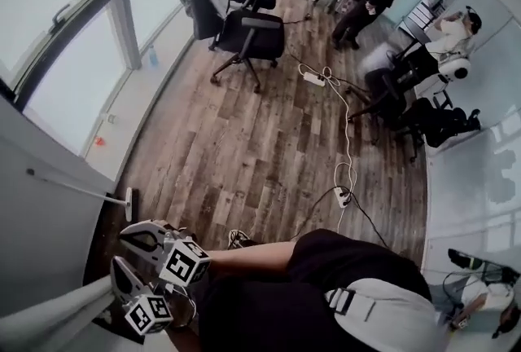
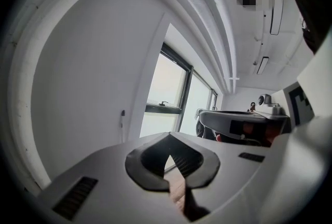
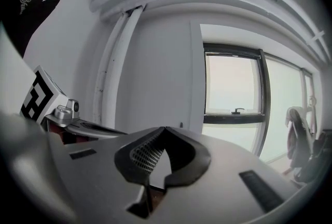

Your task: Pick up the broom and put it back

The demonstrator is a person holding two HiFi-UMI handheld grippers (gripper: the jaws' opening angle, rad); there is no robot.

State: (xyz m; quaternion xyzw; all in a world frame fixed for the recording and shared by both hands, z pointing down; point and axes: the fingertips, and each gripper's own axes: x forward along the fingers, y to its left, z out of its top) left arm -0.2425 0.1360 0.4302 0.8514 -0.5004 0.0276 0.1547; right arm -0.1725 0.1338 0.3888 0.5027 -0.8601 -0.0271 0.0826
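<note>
Broom [image 1: 77, 186] leans on the grey wall [image 1: 41, 244] beside the window [image 1: 57, 8], long axis near upright, handle tip up, lower end on the wood floor [image 1: 269, 147]. The head view shows its full length, whereas the gripper views catch only the upper handle and its dark tip. Left gripper [image 2: 169, 136] and right gripper [image 3: 164, 129]: jaws together, nothing between, both facing the wall.

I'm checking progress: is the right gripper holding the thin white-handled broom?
No, the right gripper has its jaws together on nothing, and the thin white-handled broom stands apart from it.
</note>
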